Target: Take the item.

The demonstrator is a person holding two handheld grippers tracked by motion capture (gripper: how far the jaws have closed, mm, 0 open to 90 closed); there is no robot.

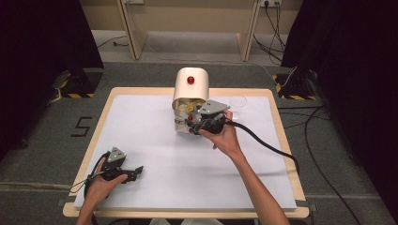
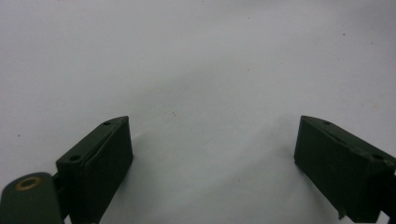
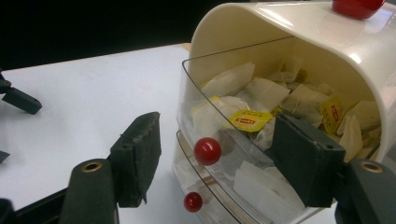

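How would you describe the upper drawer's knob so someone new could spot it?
Find the cream, round-topped tea bag dispenser at the white table's far edge. Its clear upper drawer holds tea bags. The round red upper knob on it is larger than the lower knob.

- 1 cream plastic tea-bag dispenser with a rounded top [image 1: 190, 86], near the back of the table
- 2 clear plastic drawers in it: upper drawer [image 3: 219, 116], lower drawer [image 3: 224, 191]
- 3 red round knobs: one on the dispenser's top [image 1: 190, 79], one per drawer front [image 3: 207, 151] [image 3: 193, 201]
- tea bags with yellow tags [image 3: 246, 119]: many, heaped, can't count
- 1 clear plastic cup [image 1: 238, 104]
- 1 white-topped table with a light wooden rim [image 1: 155, 140]
- 2 black two-jaw grippers: left gripper [image 1: 137, 171], right gripper [image 1: 191, 124]
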